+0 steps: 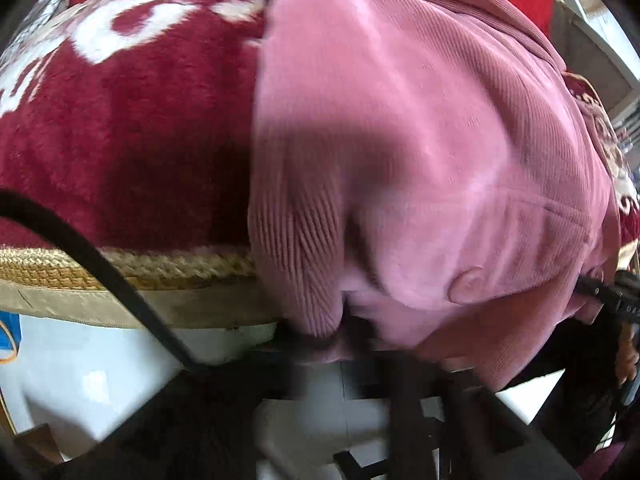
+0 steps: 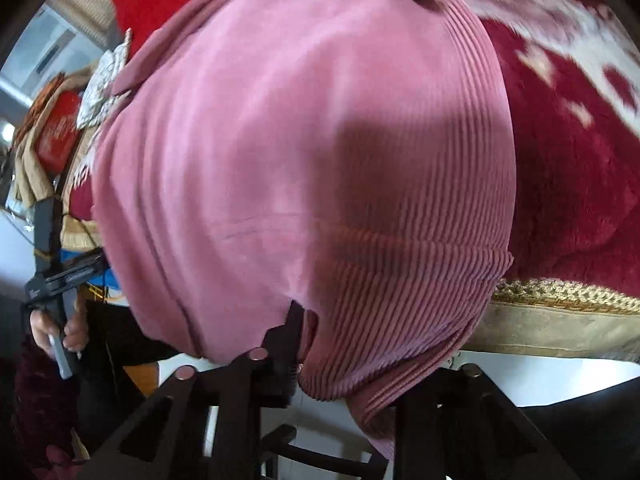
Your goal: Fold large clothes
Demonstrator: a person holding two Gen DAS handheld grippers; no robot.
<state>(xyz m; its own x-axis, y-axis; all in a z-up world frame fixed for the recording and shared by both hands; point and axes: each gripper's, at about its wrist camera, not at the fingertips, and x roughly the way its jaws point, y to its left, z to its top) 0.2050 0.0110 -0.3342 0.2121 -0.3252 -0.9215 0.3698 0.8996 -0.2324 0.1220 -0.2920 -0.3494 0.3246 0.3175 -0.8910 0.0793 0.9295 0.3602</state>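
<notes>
On the red blanket (image 1: 120, 152), the pink garment (image 1: 420, 140) lies spread, its near hem overhanging the edge. My left tongs (image 1: 344, 332) and right tongs (image 2: 304, 344) each pinch that hem: grasping step. Next, I judge, lift together and fold away.

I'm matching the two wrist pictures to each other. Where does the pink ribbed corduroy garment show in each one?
Left wrist: the pink ribbed corduroy garment fills the centre and right, its lower hem at the bottom centre.
Right wrist: it fills the centre and left, its hem hanging at the bottom.
Shared landmark: the dark red and white plush blanket under it, with its gold braided edge.
</notes>
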